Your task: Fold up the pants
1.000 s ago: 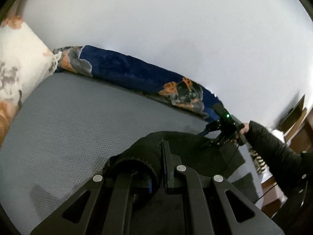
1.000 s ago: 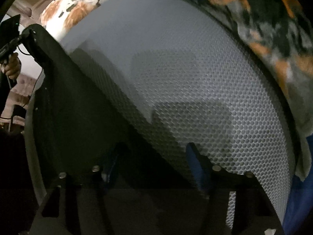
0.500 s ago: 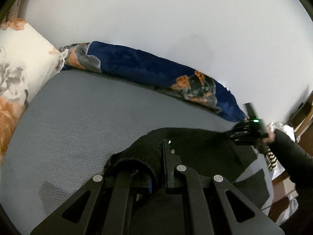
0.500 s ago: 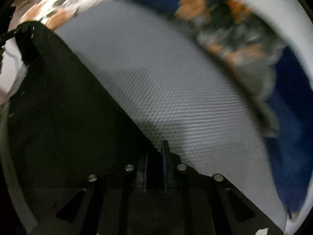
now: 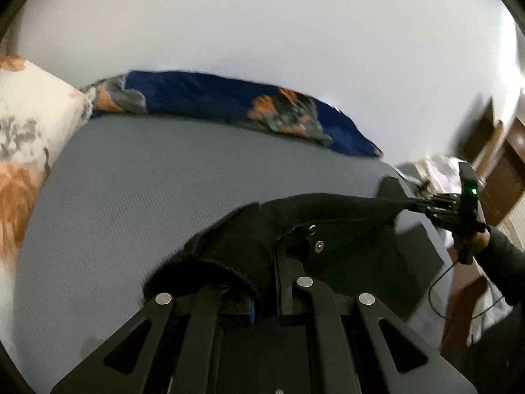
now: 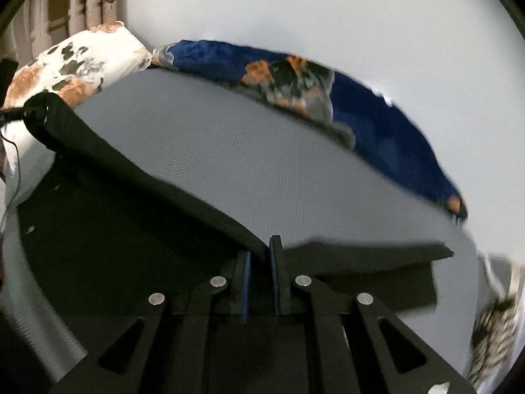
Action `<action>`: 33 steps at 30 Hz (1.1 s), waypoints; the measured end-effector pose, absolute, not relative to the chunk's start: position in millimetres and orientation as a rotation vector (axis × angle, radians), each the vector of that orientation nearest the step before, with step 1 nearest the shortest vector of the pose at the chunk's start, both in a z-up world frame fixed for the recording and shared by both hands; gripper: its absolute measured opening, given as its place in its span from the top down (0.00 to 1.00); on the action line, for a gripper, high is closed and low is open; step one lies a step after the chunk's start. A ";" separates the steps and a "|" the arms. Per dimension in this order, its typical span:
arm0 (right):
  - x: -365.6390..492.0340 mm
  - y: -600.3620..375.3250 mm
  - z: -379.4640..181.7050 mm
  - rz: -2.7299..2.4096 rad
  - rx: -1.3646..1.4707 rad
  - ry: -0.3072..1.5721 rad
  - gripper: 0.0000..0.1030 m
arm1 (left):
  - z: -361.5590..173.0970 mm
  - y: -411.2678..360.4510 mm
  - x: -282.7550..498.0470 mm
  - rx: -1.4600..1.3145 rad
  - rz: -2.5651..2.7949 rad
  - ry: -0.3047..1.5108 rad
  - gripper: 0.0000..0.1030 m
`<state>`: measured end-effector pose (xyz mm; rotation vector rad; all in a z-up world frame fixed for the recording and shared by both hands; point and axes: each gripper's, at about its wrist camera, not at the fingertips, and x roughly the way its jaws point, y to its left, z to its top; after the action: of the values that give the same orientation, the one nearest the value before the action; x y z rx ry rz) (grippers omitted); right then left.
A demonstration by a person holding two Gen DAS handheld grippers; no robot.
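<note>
Above the grey bed (image 5: 164,177) I hold the black pants (image 5: 328,216) stretched between both tools, so the cloth hangs flat for folding. My left gripper (image 5: 262,282) is clamped on one bunched end, my right gripper (image 6: 261,262) pinches the other edge. Motion blur smears the blue blanket (image 6: 377,121), and the trouser legs drop out of sight below.

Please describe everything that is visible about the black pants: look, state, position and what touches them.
The black pants look like thick, matte, dark fabric. They are held up and stretched between the two grippers above the grey bed. The left gripper is shut on one bunched, hemmed edge, and the right gripper is shut on the other end. A button or rivet shows near the waist. A loose part hangs toward the bed.
</note>
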<state>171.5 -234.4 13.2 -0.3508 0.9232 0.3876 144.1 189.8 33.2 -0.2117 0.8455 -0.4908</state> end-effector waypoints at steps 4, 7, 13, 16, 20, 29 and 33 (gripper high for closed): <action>130.8 -240.8 -9.2 0.385 -0.276 1.008 0.93 | 7.5 185.0 105.8 -0.182 -0.537 0.931 0.91; 110.4 -242.4 -32.2 0.390 -0.249 1.065 0.93 | -18.2 182.6 86.7 -0.162 -0.554 1.017 0.91; 92.3 -237.3 -79.3 0.394 -0.263 1.180 0.94 | -65.7 179.5 65.5 -0.123 -0.519 1.170 0.87; 92.6 -233.7 -86.3 0.382 -0.277 1.186 0.94 | -59.0 181.6 65.7 -0.121 -0.482 1.166 0.70; 95.0 -233.3 -86.8 0.386 -0.268 1.191 0.92 | -51.3 189.9 67.5 -0.102 -0.384 1.232 0.36; 93.8 -234.9 -87.5 0.389 -0.246 1.177 0.90 | -2.8 217.4 63.3 -0.231 -0.348 1.213 0.32; 92.6 -235.5 -86.8 0.395 -0.232 1.171 0.90 | 4.5 243.1 61.3 -0.505 -0.249 1.222 0.32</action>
<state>92.6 -235.5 -86.8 -0.2322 1.1710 0.3954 61.3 243.1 4.5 -0.5053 1.2221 -0.2495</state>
